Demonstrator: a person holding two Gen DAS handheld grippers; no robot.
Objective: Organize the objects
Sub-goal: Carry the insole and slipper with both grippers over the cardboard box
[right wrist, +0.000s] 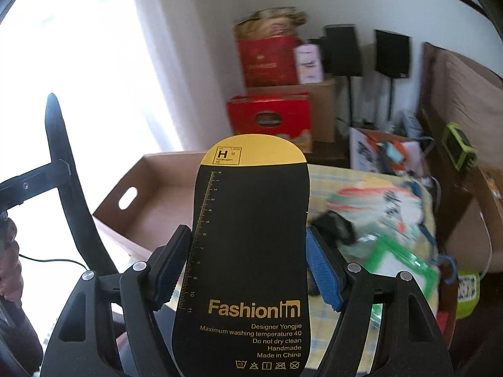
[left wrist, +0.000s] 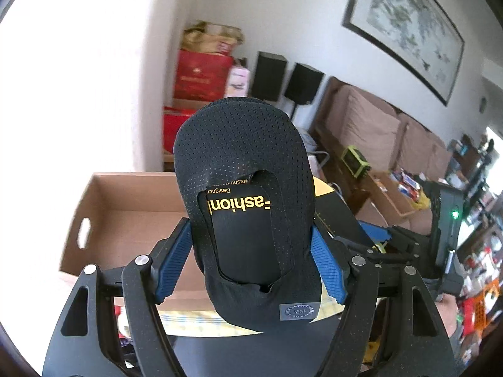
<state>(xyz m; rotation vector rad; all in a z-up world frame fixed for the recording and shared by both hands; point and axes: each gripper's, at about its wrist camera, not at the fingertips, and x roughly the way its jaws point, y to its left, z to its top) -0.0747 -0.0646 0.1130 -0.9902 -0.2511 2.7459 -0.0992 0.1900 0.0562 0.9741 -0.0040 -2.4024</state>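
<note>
A black mesh sock (left wrist: 242, 163) stretched over a printed card stands upright in the left wrist view. My left gripper (left wrist: 251, 251) is shut on it, with the blue pads (left wrist: 327, 267) pressing its two sides. In the right wrist view a bare black and yellow "FashionIn" card (right wrist: 251, 235) stands upright, and my right gripper (right wrist: 248, 264) is shut on its edges. That card (left wrist: 333, 207) and the right gripper's body also show to the right behind the sock. An open, empty-looking cardboard box (left wrist: 125, 194) (right wrist: 151, 194) with a handle hole lies just beyond both grippers.
A yellow checked cloth (right wrist: 323, 182) covers the table right of the box, with a green-framed item (right wrist: 399, 260) and blurred clutter on it. Red boxes (right wrist: 270, 116), two black speakers (right wrist: 342, 50) and a brown sofa (left wrist: 371, 122) stand behind. A bright window is at left.
</note>
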